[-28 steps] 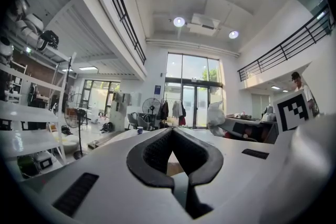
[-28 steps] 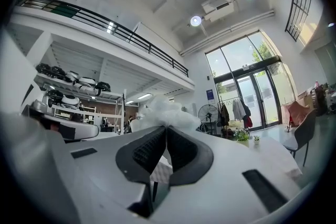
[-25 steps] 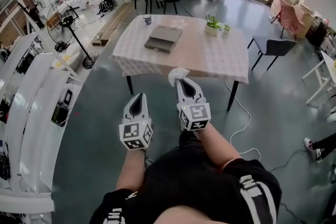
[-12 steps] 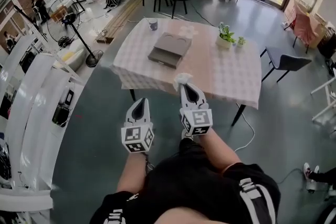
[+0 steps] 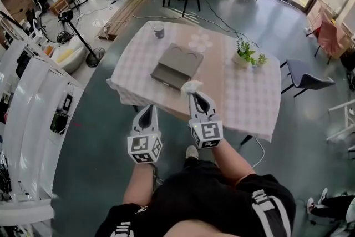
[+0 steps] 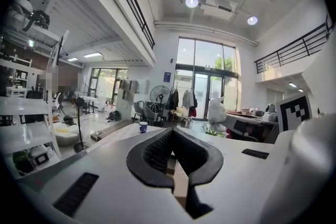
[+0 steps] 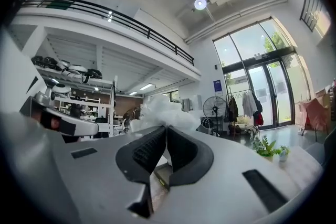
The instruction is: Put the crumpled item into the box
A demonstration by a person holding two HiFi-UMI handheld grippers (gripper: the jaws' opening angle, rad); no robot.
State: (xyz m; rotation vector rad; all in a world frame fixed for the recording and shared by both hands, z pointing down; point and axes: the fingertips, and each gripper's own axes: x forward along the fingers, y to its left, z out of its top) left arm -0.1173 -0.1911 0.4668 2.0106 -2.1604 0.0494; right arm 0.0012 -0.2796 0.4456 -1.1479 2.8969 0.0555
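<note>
A flat grey-brown box (image 5: 177,65) lies shut on the checked table (image 5: 238,102), left of its middle. My right gripper (image 5: 197,96) is shut on a crumpled white paper wad (image 5: 191,86), held over the table's near edge just right of the box's near corner. The wad (image 7: 160,108) bulges above the shut jaws in the right gripper view. My left gripper (image 5: 146,112) is shut and empty, lower and to the left, short of the table edge. In the left gripper view the wad (image 6: 216,109) shows at the right, and the box is hidden behind the jaws.
A blue cup (image 5: 158,30) stands at the table's far left and a potted plant (image 5: 246,55) at its right. A grey chair (image 5: 308,72) is right of the table, a standing fan (image 5: 75,22) left of it, and white shelving (image 5: 33,102) lines the left side.
The table has drawn nearer as the person walked up to it. The right gripper with the wad now hangs over the table's near edge beside the box.
</note>
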